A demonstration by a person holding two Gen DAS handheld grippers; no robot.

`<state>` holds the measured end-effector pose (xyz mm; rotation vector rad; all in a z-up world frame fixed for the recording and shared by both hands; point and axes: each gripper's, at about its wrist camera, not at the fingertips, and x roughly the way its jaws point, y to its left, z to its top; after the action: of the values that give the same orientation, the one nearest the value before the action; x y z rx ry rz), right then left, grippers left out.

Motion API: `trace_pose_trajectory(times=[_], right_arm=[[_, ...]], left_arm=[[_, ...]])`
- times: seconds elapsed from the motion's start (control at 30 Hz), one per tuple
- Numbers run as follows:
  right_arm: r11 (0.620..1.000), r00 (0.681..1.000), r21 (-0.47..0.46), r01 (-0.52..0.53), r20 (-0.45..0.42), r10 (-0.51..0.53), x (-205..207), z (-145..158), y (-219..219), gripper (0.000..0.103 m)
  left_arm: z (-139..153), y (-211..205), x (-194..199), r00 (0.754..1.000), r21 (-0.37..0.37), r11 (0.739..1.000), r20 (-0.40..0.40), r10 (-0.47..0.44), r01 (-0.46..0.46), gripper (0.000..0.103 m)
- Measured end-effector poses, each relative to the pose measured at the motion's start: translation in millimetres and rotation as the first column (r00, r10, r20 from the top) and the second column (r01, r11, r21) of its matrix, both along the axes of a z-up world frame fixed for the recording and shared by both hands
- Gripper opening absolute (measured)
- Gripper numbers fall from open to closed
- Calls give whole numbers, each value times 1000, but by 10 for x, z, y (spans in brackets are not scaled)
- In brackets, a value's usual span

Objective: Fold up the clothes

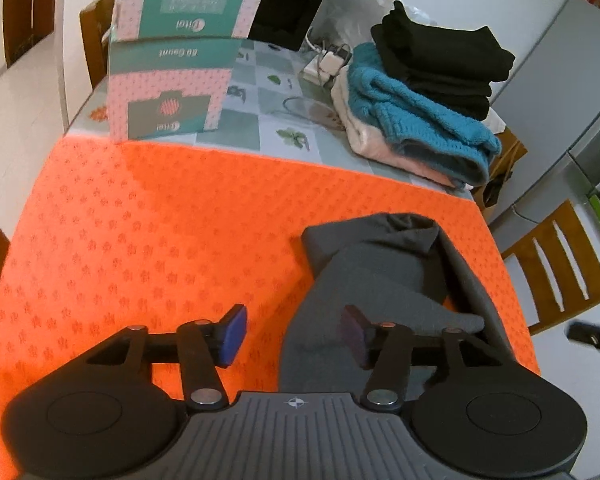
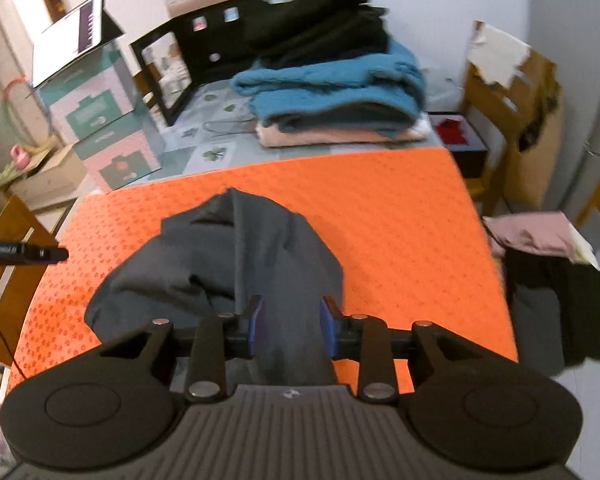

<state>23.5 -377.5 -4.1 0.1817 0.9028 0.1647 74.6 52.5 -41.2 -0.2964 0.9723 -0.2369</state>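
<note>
Left wrist view: left gripper (image 1: 296, 334) released, jaws wide, nothing pinched. Grey garment (image 1: 384, 280) lies crumpled on the orange mat (image 1: 140, 220), lower right of frame; its left edge passes between the pads, right pad over cloth, left pad over bare mat. Long axis runs bottom to upper right.

Right wrist view: right gripper (image 2: 291, 326) part-open, a band of the same garment (image 2: 220, 256) running up between the pads; contact not resolvable, looks slack. Bulk lies ahead, centre-left. Right hand judged nearer the cloth.
</note>
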Motion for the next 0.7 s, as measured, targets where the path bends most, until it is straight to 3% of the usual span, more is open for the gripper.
trace_pose_trajectory(times=[0.23,0.4,0.57,0.7], right_arm=[[997,996,-15,-81,-34,80,712,-189,366,39],[985,985,-65,-162,-66,158,1140,-455,709,39],[967,976,-144,-210,-90,198,1393,-653,883,39],[950,970,-201,-239,-101,222,1502,-765,919,39]], left_arm=[[-181,-132,131,996,5,997,-42,-75,75,58],[-272,-454,423,985,57,983,-33,-171,173,59],[-309,-823,753,957,136,948,-15,-289,289,59],[-351,-1143,987,921,198,903,0,-389,381,59]])
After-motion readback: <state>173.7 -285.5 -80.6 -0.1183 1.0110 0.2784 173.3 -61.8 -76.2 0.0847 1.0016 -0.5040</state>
